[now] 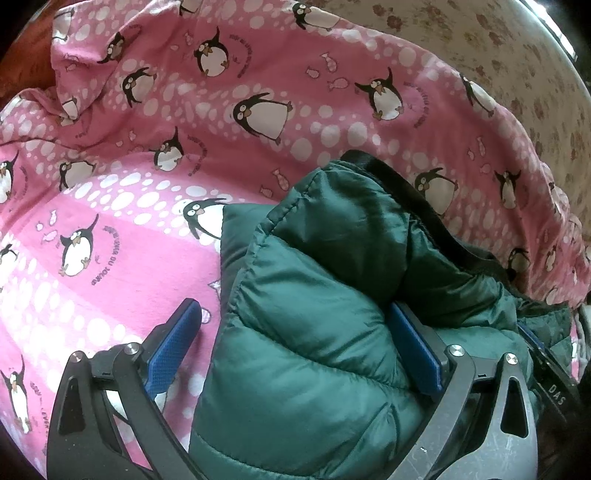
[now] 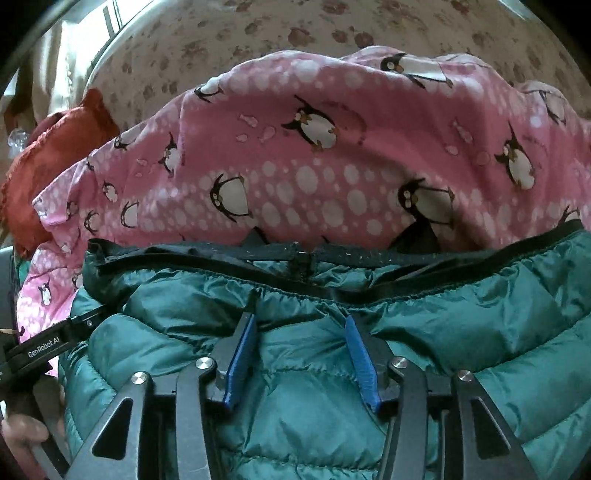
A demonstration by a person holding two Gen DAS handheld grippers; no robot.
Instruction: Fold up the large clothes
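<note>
On pink sheet | jacket | left gripper released | right gripper seemingly released, tips half-buried

A pink cotton sheet printed with black-and-white penguins, white dots and small fish covers most of the bed, lying in loose folds and bunched into ridges toward its far edge. Beyond that edge runs a cream fabric surface patterned with faded brown flowers, also seen in the right wrist view. At the sheet's left corner rests a rust-orange knitted cloth, touching the pink fabric.
</note>
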